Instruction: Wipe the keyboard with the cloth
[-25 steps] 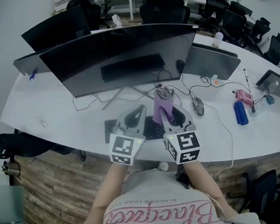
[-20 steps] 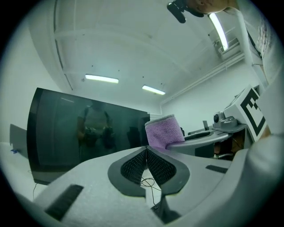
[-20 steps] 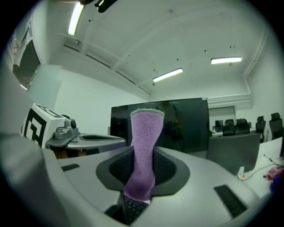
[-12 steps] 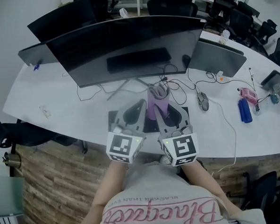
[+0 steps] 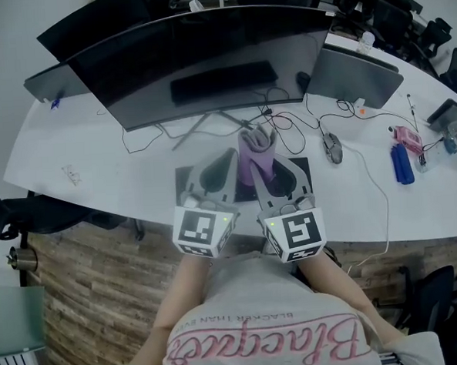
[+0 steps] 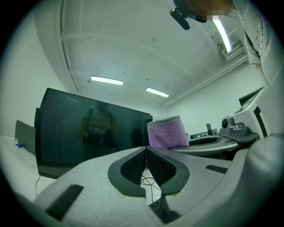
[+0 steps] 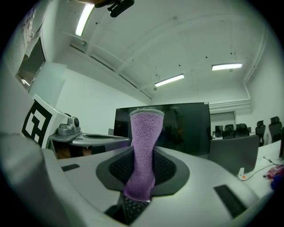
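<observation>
While you hold both grippers low over the desk edge, the head view puts the keyboard (image 5: 302,166) directly underneath them, its long axis running left to right across your body, with the big curved monitor (image 5: 206,63) beyond it. Your left gripper (image 5: 226,161) and right gripper (image 5: 272,167) sit side by side above the keys, and the purple cloth (image 5: 256,154) rises from the right one, pointing away from you toward the screen and not down at the keys. Over to the left gripper view: the left gripper (image 6: 145,150) has its jaws pressed together at the tips with nothing between them, the cloth (image 6: 166,133) shows just to its right, and a sliver of keyboard (image 6: 155,206) peeks out below the pads. Now the right gripper view: the right gripper (image 7: 142,156) is clamped on the cloth (image 7: 145,133), which stands tall out of the pads as a narrow folded strip in front of the monitor (image 7: 186,128), while rows of keys (image 7: 133,208) lie right beneath the jaws. So the right hand is the one that counts here. By my reading, the cloth's free end faces up and forward while the keyboard lies below, so you would need to tip that gripper down to bring the fabric onto the keys, then sweep along their length.
</observation>
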Demonstrator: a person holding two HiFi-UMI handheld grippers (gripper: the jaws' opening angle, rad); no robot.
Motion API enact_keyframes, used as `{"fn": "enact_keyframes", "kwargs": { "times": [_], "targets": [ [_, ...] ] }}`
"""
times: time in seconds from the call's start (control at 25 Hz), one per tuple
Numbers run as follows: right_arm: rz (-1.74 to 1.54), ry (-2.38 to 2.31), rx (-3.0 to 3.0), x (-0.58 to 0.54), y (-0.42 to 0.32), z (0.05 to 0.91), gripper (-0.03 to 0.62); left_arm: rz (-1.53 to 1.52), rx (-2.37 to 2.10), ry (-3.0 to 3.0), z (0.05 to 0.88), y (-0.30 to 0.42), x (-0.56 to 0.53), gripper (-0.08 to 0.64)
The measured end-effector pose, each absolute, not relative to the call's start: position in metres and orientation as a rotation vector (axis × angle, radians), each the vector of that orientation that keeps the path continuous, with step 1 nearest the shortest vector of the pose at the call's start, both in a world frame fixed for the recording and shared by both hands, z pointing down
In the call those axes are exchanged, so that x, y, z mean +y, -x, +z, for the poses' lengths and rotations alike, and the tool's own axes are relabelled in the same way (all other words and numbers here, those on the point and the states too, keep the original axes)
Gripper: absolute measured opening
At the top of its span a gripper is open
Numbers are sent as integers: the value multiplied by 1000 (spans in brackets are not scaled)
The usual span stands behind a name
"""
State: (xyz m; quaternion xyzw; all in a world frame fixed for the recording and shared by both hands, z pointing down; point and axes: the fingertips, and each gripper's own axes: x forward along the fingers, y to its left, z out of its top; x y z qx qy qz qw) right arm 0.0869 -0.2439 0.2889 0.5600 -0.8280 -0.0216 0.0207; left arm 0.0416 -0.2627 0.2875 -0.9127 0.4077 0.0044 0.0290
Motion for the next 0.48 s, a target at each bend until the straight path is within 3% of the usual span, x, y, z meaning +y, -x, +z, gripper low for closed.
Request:
{"fn": "enact_keyframes", "kwargs": {
  "times": [0.48],
  "targets": [
    [-23, -1728, -2613, -247, -84, 293, 86, -7, 1215, 2810, 288, -45, -266, 5]
  ]
}}
